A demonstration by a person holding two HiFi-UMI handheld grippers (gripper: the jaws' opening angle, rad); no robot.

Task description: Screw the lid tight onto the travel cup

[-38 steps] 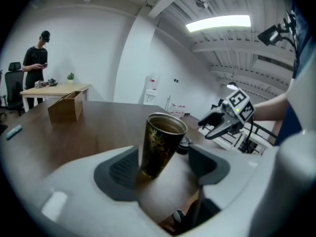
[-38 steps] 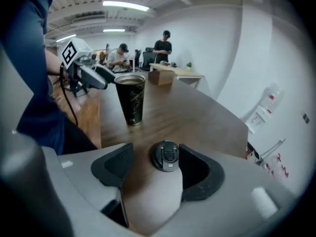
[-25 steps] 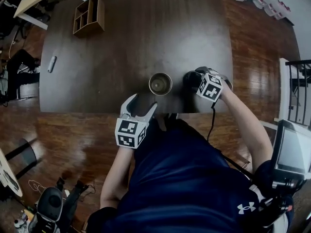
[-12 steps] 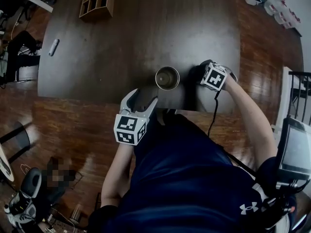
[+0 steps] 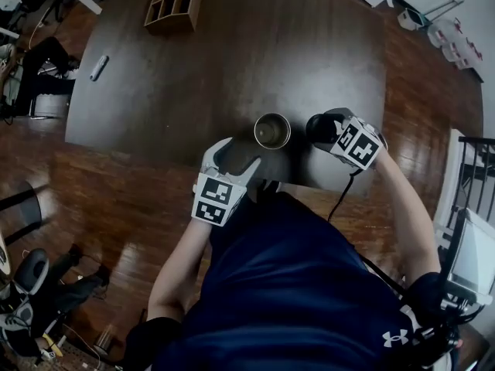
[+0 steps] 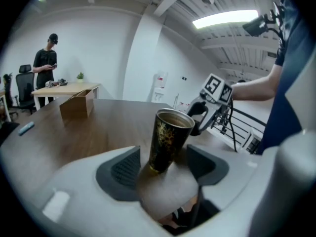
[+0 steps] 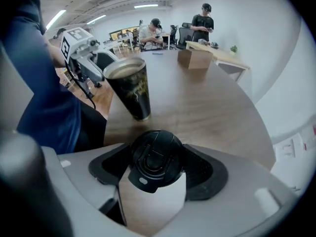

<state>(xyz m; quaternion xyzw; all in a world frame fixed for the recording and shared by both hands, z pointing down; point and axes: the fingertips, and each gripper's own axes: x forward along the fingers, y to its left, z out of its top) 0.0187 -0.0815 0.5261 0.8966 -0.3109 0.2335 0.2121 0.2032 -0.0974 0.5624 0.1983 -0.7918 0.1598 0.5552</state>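
The travel cup (image 5: 272,130), black with a gold pattern and a steel rim, stands upright and uncovered on the dark table (image 5: 232,60). My left gripper (image 5: 238,151) is open just short of it on the near side. In the left gripper view the cup (image 6: 169,139) rises between and just beyond the pads, with a gap on each side. To the cup's right, my right gripper (image 5: 325,130) points steeply down and is shut on the black lid (image 5: 317,126). The lid (image 7: 155,157) fills the space between its pads, above the tabletop. The cup (image 7: 129,90) stands ahead of it.
A wooden compartment box (image 5: 174,2) sits at the table's far left, and a small white object (image 5: 99,66) lies near the left edge. The table's front edge runs just under my grippers. People stand at desks beyond. A railing (image 5: 476,176) is at the right.
My right gripper has risen off the table with the lid between its jaws. My left gripper sits slightly closer to the cup. The cup has not moved.
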